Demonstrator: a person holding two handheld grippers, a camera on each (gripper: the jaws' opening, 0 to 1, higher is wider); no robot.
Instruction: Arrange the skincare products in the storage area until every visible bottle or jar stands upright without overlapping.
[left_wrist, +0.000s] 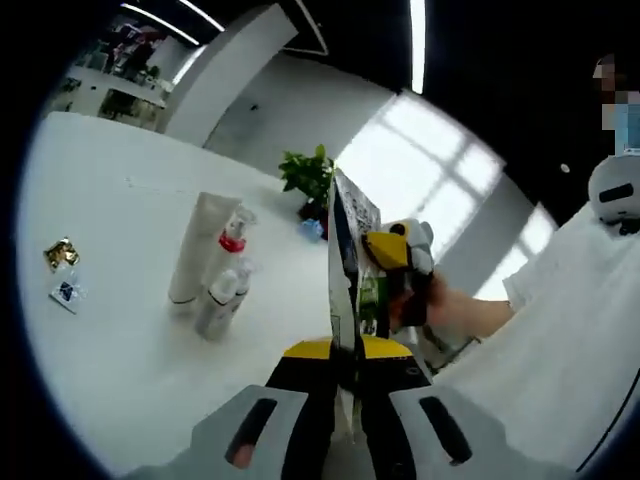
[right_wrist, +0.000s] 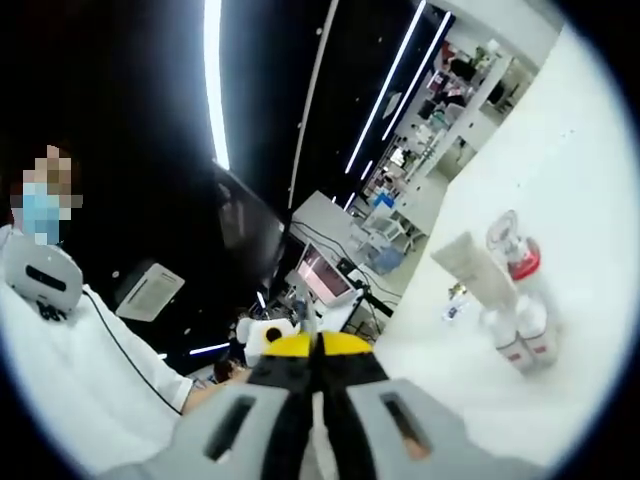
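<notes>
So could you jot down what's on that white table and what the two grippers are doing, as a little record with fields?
Surface: white table
Standing group: tall white squeeze tube, clear pump bottle with red collar, two small white-capped bottles, all upright, close together
Loose items: small gold sachet and small white sachet, lying flat, apart from the group
Left gripper: shut on a thin flat printed pack, held edge-on
Right gripper: clamped on the same pack
Background: green potted plant

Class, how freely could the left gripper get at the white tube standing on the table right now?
Probably not yet: the left gripper is shut on a flat sachet, also held by the right gripper. The table before the white tube looks free.
</notes>
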